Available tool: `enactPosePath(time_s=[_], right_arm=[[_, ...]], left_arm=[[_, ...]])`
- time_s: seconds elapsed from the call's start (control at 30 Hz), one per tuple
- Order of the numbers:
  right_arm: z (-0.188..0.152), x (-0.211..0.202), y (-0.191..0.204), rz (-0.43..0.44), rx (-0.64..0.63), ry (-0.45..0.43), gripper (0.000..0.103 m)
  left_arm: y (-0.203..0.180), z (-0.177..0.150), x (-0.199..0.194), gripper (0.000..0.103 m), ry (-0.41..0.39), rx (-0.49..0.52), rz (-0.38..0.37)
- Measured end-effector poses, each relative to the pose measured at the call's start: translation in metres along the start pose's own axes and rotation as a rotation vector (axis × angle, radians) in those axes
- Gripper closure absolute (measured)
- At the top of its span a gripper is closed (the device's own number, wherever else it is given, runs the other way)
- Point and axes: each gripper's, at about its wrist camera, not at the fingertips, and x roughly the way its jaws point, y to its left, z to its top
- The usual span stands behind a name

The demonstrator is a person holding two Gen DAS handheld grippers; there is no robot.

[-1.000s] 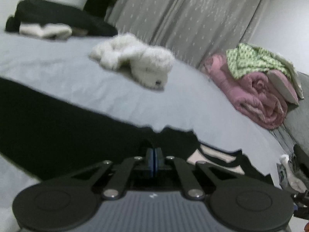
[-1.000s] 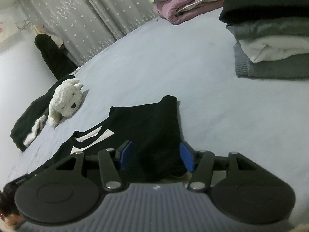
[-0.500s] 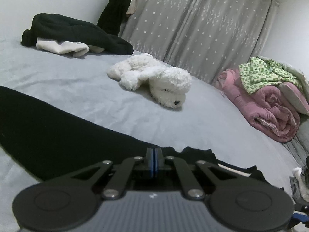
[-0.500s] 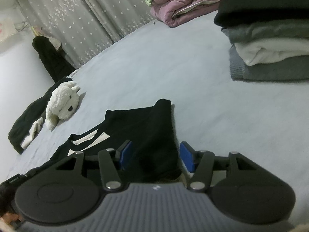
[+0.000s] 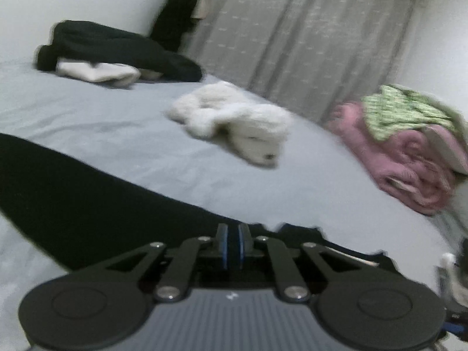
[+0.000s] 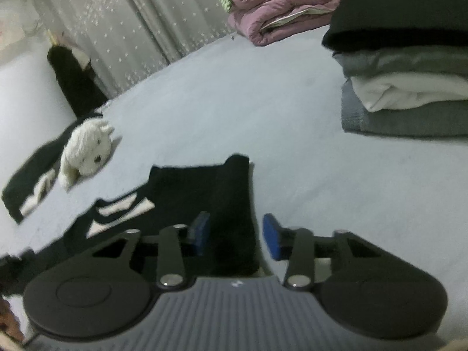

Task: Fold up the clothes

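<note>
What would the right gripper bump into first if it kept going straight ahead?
Probably the black shirt. The right gripper is open with a strip of that shirt lying between its fingers and stretching ahead. Past it is bare bed, though depth is hard to judge.

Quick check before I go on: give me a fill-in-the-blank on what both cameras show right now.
1. The right gripper is ____, its fingers either side of the black shirt.
2. The stuffed dog is ____ in colour.
3. The top garment of the folded stack is ____.
4. The green cloth lies on a ____ quilt.

Missing: open; white; black; pink
</note>
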Motion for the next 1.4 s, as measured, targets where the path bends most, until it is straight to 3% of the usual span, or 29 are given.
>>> enactPosePath(time_s=[0.07, 0.2, 0.4, 0.7, 0.77, 0.87, 1.0, 1.17, 1.33, 1.4], right_arm=[[-0.003, 0.003, 0.002, -0.016, -0.035, 0.023, 0.070], [-0.007, 0.005, 0.003, -0.051, -0.109, 0.095, 0.076], [-0.005, -0.002, 0.007, -0.055, -0.148, 0.139, 0.074], [-0.005, -0.006, 0.012, -0.031, -0.163, 0.139, 0.067], [-0.004, -0.009, 0.014, -0.028, -0.167, 0.129, 0.060], [-0.002, -0.013, 0.018, -0.027, -0.175, 0.107, 0.057], [-0.003, -0.012, 0.022, -0.023, -0.183, 0.106, 0.054], [-0.005, -0.010, 0.026, -0.027, -0.193, 0.106, 0.052], [-0.005, -0.010, 0.027, -0.032, -0.194, 0.102, 0.052], [-0.006, -0.009, 0.027, -0.034, -0.195, 0.101, 0.052]], left_arm=[[-0.006, -0.008, 0.006, 0.096, 0.074, 0.060, -0.027], [-0.011, -0.024, 0.018, 0.096, 0.164, 0.162, 0.019], [-0.004, -0.015, 0.008, 0.095, 0.184, 0.117, 0.061], [0.022, 0.001, -0.008, 0.069, 0.138, 0.003, 0.188], [0.026, 0.003, -0.010, 0.063, 0.127, -0.008, 0.235], [0.033, 0.006, -0.013, 0.045, 0.107, -0.016, 0.318], [0.043, 0.009, -0.012, 0.031, 0.084, -0.033, 0.457], [0.062, 0.010, -0.004, 0.027, 0.077, -0.099, 0.602], [0.074, 0.012, -0.003, 0.028, 0.014, -0.154, 0.633], [0.077, 0.011, -0.003, 0.037, -0.019, -0.175, 0.637]])
